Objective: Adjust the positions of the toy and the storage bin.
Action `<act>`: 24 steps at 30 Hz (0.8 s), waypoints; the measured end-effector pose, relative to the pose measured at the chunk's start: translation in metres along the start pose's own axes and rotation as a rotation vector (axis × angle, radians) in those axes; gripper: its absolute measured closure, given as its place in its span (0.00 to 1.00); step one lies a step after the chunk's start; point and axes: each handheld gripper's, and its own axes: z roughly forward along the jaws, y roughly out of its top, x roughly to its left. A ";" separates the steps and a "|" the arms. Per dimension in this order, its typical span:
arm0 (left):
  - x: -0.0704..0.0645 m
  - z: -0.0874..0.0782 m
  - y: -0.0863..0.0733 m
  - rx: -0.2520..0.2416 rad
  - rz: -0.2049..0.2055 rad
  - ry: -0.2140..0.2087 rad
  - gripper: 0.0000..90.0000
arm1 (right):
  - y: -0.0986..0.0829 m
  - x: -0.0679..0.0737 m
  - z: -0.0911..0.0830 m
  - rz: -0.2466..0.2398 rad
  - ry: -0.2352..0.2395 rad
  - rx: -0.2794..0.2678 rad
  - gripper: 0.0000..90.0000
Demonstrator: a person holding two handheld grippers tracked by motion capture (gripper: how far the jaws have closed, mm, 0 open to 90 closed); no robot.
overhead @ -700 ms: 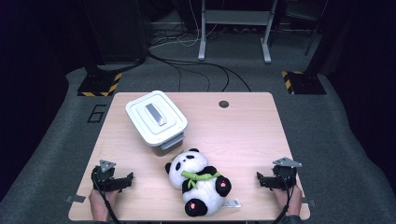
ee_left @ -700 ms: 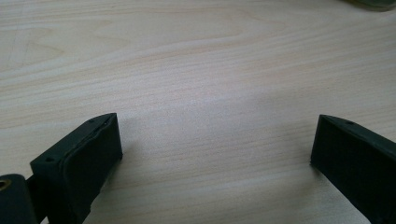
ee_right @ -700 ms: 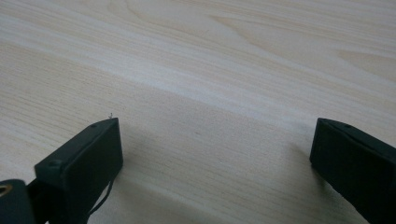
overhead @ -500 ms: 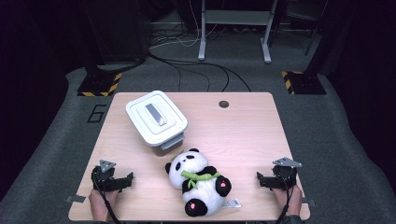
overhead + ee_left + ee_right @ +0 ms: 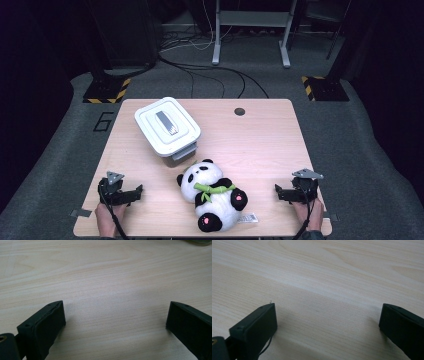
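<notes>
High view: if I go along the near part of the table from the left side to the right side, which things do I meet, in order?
left gripper → panda plush toy → right gripper

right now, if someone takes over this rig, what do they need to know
Left gripper: open, empty, resting low at the near left corner of the table; the left gripper view shows bare wood between its jaws.
Right gripper: open, empty, near the right corner, pointing inward.
Plush panda: lying on its back between the two grippers, near the front edge, touched by neither.
White lidded box: behind the panda towards the left, lid on.
Done: nothing visible; no grasp made.
Left: probably opening the box and moving the panda, so all of the handling.
</notes>
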 end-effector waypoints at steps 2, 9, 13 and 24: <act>0.000 0.000 0.000 -0.001 0.000 0.000 0.02 | 0.000 0.000 0.000 -0.001 -0.001 0.000 0.01; 0.000 0.000 0.000 0.000 0.002 0.000 0.02 | 0.001 0.000 0.000 0.003 -0.001 0.002 0.00; 0.000 0.000 0.000 0.000 0.002 0.000 0.02 | 0.001 0.001 0.000 0.003 -0.001 0.006 0.00; 0.000 0.000 0.000 0.000 0.002 -0.001 0.02 | 0.008 0.004 -0.008 0.000 0.065 0.009 0.00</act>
